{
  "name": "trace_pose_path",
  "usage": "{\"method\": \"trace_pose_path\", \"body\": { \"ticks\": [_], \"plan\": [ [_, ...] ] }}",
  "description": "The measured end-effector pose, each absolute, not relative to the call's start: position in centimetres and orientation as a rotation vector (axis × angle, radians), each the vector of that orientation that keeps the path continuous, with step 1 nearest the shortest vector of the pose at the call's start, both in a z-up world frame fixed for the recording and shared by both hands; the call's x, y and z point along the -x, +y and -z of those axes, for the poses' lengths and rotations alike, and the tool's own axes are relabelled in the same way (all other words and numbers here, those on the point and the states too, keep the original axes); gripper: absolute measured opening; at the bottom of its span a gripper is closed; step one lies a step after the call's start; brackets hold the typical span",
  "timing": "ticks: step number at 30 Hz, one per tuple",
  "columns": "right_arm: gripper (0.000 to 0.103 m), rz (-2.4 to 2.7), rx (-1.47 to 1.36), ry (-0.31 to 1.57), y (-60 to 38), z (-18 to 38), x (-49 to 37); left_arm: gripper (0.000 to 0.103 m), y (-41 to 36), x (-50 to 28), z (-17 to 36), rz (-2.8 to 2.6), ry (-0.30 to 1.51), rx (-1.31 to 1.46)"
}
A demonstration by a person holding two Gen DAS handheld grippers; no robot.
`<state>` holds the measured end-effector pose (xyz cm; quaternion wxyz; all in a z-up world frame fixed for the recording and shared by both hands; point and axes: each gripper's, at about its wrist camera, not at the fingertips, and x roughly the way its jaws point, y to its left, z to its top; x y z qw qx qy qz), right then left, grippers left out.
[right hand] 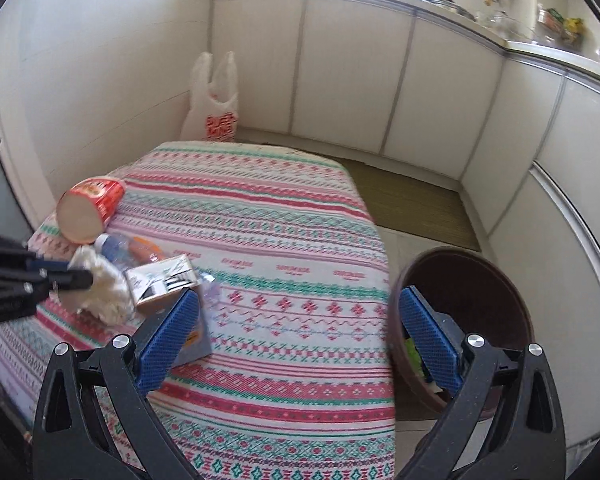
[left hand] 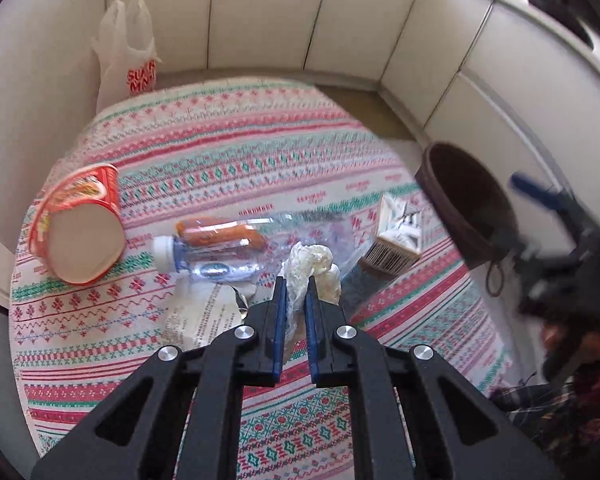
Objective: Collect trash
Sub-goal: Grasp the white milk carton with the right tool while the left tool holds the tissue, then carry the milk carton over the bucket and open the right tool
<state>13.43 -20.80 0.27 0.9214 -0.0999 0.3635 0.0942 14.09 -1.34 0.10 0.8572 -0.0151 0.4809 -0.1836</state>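
**Crumpled tissue pinched, bin waits at the right**

Left gripper (left hand: 297, 286), at lower centre of the left wrist view, has its blue pads nearly together and is pinching a crumpled white tissue wad (left hand: 311, 266); most of the wad bulges out above and to the right of the fingertips. Right gripper (right hand: 298, 320) stands wide apart at the bottom of the right wrist view with nothing between its pads.

The wad looks light, soft and easily squashed, so it should carry without strain, though a loose fold could slip free; a pinch through its thick middle seems safest, not a trailing edge.

Other litter lies on the patterned tablecloth (left hand: 228, 152) around it: a clear plastic bottle (left hand: 216, 254) with a white cap just behind the wad, a red instant-noodle cup (left hand: 80, 224) on its side at the left, a small carton with a barcode (left hand: 396, 236) to the right, and printed paper (left hand: 204, 316) left of the fingers. A white plastic bag (left hand: 126, 56) stands at the upper left by the wall.

The dark brown round bin (right hand: 464, 320) sits off the table's right edge, open. On the way there, the carton and the right gripper look the likeliest things to be brushed.
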Motion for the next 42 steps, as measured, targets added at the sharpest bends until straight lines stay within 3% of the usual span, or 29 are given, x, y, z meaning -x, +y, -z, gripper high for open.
{"method": "trace_pose_path", "body": {
  "ticks": [9, 26, 34, 42],
  "plan": [
    [0.096, -0.347, 0.273, 0.805, -16.8, 2.6, -13.1, 0.009, 5.6, -12.0, -4.9, 0.351, 0.864, 0.229],
    [0.096, -0.387, 0.281, 0.855, -13.3, 5.5, -16.0, 0.009, 8.8, -13.1, -2.6, 0.322, 0.902, 0.327],
    [0.056, -0.417, 0.246, 0.898, -12.7, 5.7, -16.9, 0.009, 8.7, -13.6, -1.9, 0.315, 0.920, 0.314],
    [0.056, -0.406, 0.193, 0.855, -14.1, 3.6, -16.5, 0.009, 8.4, -13.6, -1.7, 0.319, 0.920, 0.308]
  ]
}}
